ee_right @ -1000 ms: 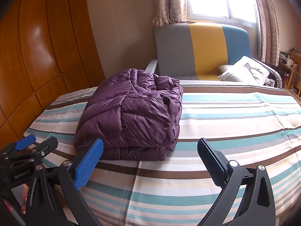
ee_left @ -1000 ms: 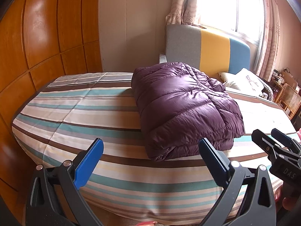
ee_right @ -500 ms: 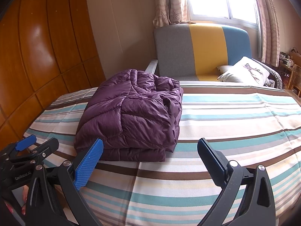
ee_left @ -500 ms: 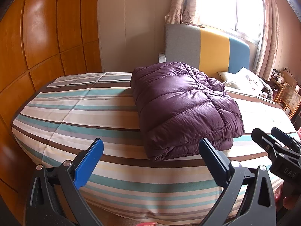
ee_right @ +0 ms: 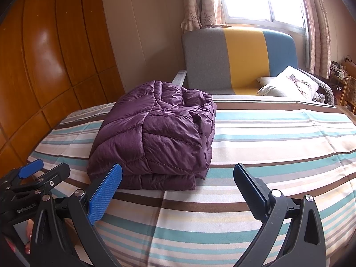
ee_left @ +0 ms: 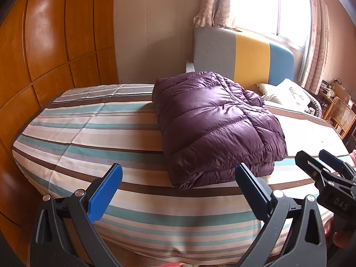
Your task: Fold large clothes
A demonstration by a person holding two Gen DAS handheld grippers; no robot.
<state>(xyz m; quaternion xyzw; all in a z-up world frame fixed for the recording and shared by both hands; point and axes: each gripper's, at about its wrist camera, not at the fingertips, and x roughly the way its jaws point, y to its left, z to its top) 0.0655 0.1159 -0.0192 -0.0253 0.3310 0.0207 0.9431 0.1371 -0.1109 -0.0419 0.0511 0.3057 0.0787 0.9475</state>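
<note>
Jacket (ee_left: 213, 124), purple quilted, lies folded in a puffy stack on striped bedspread (ee_left: 93, 133). Left gripper (ee_left: 178, 184) and right gripper (ee_right: 175, 184) gape, empty.

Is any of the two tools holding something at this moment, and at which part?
Nothing is held. The left tool and the right tool are both open and empty, short of the folded purple jacket on the bed.
</note>
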